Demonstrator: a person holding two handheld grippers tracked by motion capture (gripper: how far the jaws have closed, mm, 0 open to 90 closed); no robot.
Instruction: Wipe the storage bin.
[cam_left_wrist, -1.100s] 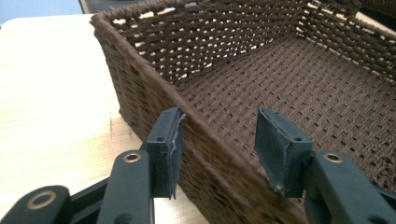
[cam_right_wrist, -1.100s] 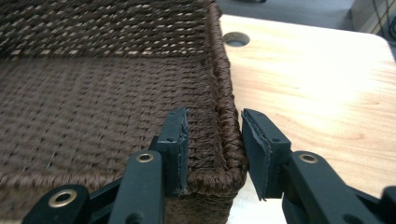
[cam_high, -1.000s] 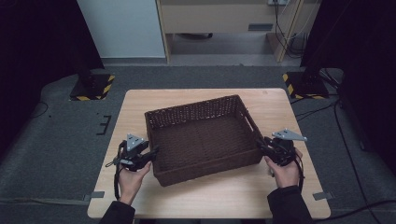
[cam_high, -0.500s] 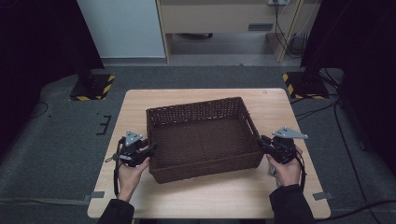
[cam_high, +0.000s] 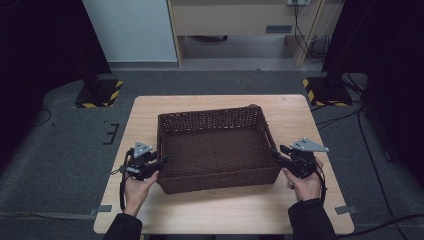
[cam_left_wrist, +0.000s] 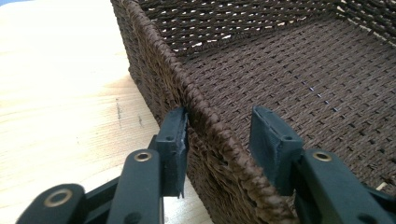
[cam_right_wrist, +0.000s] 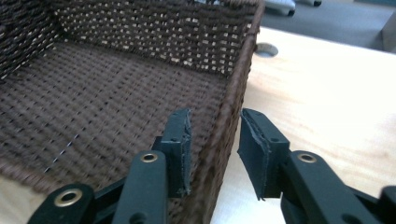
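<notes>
A dark brown woven basket (cam_high: 220, 181) stands empty in the middle of the wooden table (cam_high: 300, 115). My left gripper (cam_high: 159, 162) straddles the near end of its left wall. In the left gripper view the rim (cam_left_wrist: 154, 51) runs between the jaws of the left gripper (cam_left_wrist: 219, 121); the outer pad (cam_left_wrist: 176, 140) rests against the wall and the inner pad stands off it. These jaws have just been closing. My right gripper (cam_high: 278, 154) straddles the right wall (cam_right_wrist: 163, 32). The right gripper (cam_right_wrist: 215, 116) has just been opening, with a gap at both pads.
Bare tabletop lies to both sides and in front of the basket. A round hole (cam_right_wrist: 266, 49) sits in the table beyond the basket's far right corner. Two stands with yellow-black striped bases (cam_high: 97, 92) (cam_high: 325, 90) are on the floor behind, with cables at the right.
The basket has turned slightly and now lies squarer to the table's edges. Both hands have stayed at its side walls.
</notes>
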